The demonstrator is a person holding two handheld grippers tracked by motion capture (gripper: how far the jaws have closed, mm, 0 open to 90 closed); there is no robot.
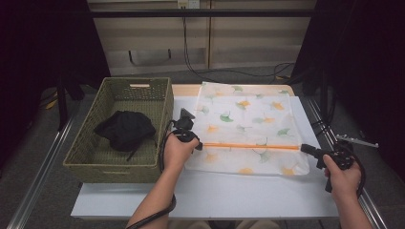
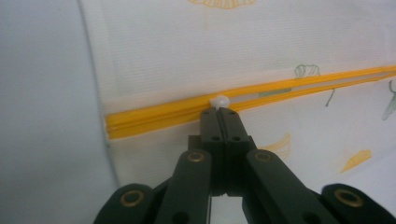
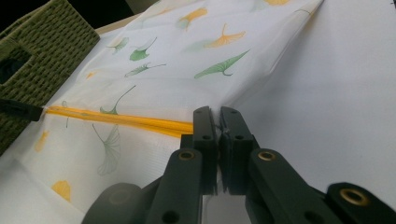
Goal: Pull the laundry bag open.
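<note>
A white bag [image 1: 246,129] printed with green and yellow leaves lies flat on the white table [image 1: 215,195], just right of a woven basket [image 1: 86,152]. An orange zip [image 1: 250,146] runs across the bag from its left edge to its right edge, nearer the person's side.

The left gripper [image 1: 198,144] sits at the left end of the zip, held in the person's left hand [image 1: 177,151]. In the left gripper view its jaws are pressed together, and a small white slider [image 2: 219,101] shows right at their tips on the zip [image 2: 154,119]. The slider seems to be pinched between the tips, though so little of it shows that the hold is not quite certain. The slider lies close to the bag's left edge, and right of it the two orange tracks look slightly parted.

The right gripper [image 1: 305,148] is at the bag's right edge, held in the right hand [image 1: 343,179]. In the right gripper view its jaws stand nearly together with a thin fold of the bag [image 3: 177,84] between them, right where the zip [image 3: 121,119] ends. The cloth rises a little toward that pinch. The tip of the left gripper [image 3: 21,110] shows far off at the other end of the zip, beside the basket [image 3: 42,60].

A black cloth [image 1: 125,129] lies crumpled in the basket, near its middle. The basket touches the bag's left side or lies just beside it; which one is hard to tell.
</note>
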